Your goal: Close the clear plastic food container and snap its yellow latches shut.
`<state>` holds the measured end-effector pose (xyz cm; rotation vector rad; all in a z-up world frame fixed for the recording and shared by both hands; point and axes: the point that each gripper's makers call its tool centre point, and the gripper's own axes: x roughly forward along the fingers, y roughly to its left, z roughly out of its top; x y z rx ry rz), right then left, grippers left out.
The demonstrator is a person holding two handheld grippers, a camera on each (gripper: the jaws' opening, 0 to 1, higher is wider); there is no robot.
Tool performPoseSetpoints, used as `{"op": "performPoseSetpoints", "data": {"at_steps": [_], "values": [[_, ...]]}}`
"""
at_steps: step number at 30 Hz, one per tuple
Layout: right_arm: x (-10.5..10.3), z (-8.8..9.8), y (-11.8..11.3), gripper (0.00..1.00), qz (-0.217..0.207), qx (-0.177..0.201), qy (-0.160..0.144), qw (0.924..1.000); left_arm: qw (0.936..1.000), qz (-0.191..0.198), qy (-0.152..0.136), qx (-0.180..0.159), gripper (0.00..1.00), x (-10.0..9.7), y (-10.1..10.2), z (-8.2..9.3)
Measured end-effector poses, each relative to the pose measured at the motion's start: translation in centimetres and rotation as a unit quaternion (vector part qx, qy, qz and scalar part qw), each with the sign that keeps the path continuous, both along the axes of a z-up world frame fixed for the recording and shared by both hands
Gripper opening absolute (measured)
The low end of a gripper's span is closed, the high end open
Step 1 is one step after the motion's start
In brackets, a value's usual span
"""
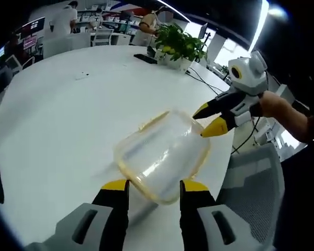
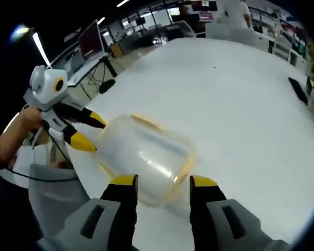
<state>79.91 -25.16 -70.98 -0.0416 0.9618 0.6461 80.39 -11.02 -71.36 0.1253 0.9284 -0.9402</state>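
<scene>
The clear plastic container (image 1: 162, 157) with its yellow-edged lid lies on the white table (image 1: 68, 120). A yellow latch (image 1: 154, 119) sticks out at its far side. My left gripper (image 1: 154, 187) is open, its yellow tips on either side of the container's near edge. My right gripper (image 1: 209, 120) comes in from the right, open, tips at the container's far right corner. In the right gripper view the container (image 2: 144, 159) sits just beyond my open right gripper (image 2: 164, 182), with the left gripper (image 2: 91, 132) open at its left side and a latch (image 2: 146, 121) at the far edge.
A potted plant (image 1: 180, 46) and a black flat device (image 1: 145, 58) stand at the table's far side. A grey chair (image 1: 254, 183) is by the table's edge at the right. A hand (image 1: 275, 104) holds the right gripper. People and desks are far behind.
</scene>
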Motion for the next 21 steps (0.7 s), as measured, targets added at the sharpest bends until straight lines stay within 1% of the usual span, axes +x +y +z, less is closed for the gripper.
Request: {"op": "performPoseSetpoints", "data": {"at_steps": [5, 11, 15, 21], "values": [[0.2, 0.7, 0.1, 0.31, 0.034, -0.007, -0.023, 0.9991, 0.9996, -0.014, -0.02, 0.009, 0.32, 0.4, -0.2, 0.9], [0.5, 1.2, 0.7, 0.27, 0.062, -0.008, -0.041, 0.9972, 0.9984, -0.039, -0.041, 0.007, 0.29, 0.9, -1.3, 2.0], [0.9, 1.6, 1.5, 0.22, 0.09, -0.009, -0.06, 0.9941, 0.9973, -0.057, -0.047, 0.006, 0.28, 0.9, -2.3, 2.1], [1.4, 1.7, 2.4, 0.19, 0.12, -0.014, -0.071, 0.9902, 0.995, -0.084, -0.052, 0.015, 0.26, 0.5, -3.4, 1.6]]}}
